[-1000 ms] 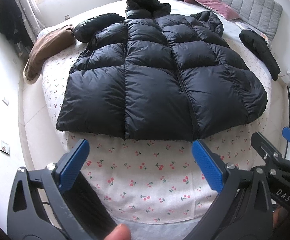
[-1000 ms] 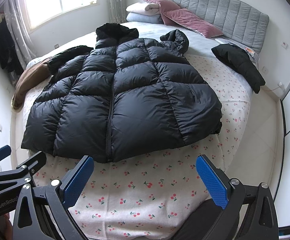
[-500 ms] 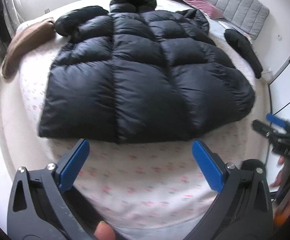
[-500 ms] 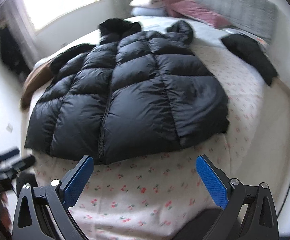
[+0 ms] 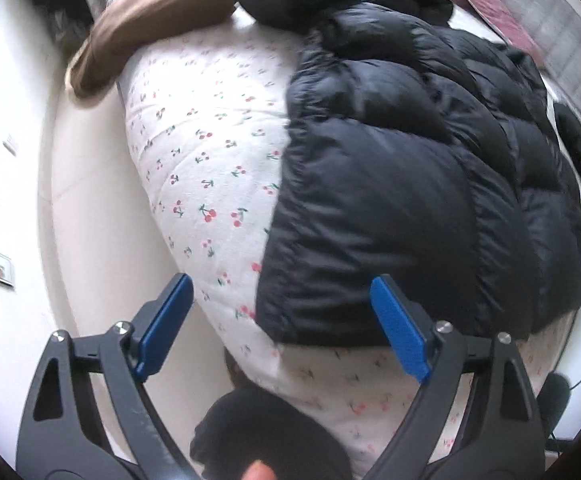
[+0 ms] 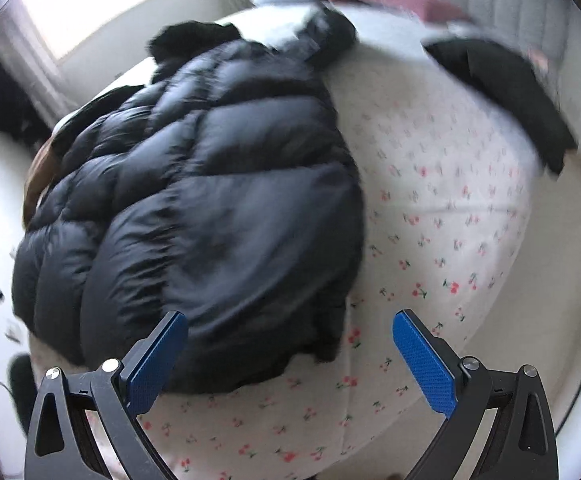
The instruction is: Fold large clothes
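Left tool (image 5: 278, 328): spread wide, nothing gripped, over jacket's (image 5: 410, 200) hem corner.
Right tool (image 6: 290, 360): also wide, empty.
Jacket: laid flat on bed (image 5: 210, 168).
Left view only: brown garment (image 5: 146, 32).
Right view only: black garment (image 6: 502, 92).

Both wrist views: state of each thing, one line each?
Black quilted puffer jacket: spread flat on the bed, unfolded, zipped shut.
Cherry-print white bedspread: lies under the jacket.
Brown garment: bunched at the bed's far edge.
Smaller black garment: lies loose, apart from the jacket.
Left claw: open, empty, over the jacket's hem corner.
Right claw: open, empty, above the hem.
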Demonstrator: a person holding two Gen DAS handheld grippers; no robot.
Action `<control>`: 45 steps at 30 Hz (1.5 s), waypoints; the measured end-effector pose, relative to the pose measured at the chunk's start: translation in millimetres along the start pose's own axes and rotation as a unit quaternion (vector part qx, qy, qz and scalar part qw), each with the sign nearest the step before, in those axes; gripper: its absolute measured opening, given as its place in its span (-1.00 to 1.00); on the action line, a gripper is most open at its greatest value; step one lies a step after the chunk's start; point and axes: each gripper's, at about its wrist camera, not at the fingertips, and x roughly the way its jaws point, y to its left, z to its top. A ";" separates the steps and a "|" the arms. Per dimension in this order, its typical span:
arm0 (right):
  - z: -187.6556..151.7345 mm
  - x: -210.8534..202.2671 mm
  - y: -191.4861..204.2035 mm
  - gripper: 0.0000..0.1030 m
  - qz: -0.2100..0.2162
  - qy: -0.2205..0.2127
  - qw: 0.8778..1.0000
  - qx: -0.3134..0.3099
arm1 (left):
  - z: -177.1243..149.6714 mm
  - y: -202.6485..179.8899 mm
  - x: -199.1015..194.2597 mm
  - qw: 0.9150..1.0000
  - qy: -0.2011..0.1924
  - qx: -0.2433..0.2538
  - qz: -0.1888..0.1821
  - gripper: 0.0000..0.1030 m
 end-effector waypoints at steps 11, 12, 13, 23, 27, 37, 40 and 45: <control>-26.2 -18.5 -42.7 0.99 0.008 -0.037 0.999 -0.008 | -7.8 8.4 0.8 0.995 -0.034 0.055 -0.082 0.51; -37.5 -17.4 -40.0 0.99 -0.006 -0.032 0.999 -0.025 | -11.3 7.7 3.5 0.994 -0.031 0.065 -0.080 0.51; -47.2 -14.2 -37.6 0.99 -0.018 -0.027 0.999 -0.040 | -17.4 6.5 7.7 0.994 -0.027 0.076 -0.078 0.51; -49.3 46.1 -7.7 0.92 -0.098 -0.043 0.990 -0.094 | -49.1 2.2 38.6 0.989 0.006 0.141 -0.033 0.51; -20.4 56.2 -8.0 0.24 -0.068 -0.065 0.994 -0.057 | -48.3 -1.1 46.5 0.988 0.006 0.153 -0.031 0.51; -26.8 7.2 -37.1 -0.94 -0.085 -0.087 0.992 0.018 | -33.7 -25.3 41.0 0.983 -0.010 0.163 -0.080 0.51; -49.0 -15.6 -43.3 -0.94 -0.084 -0.088 0.992 0.030 | -35.5 -26.1 38.0 0.981 -0.010 0.171 -0.086 0.51; -85.4 -38.2 -40.4 -0.95 -0.104 -0.067 0.992 0.036 | -39.9 -11.3 26.2 0.981 -0.016 0.174 -0.083 0.51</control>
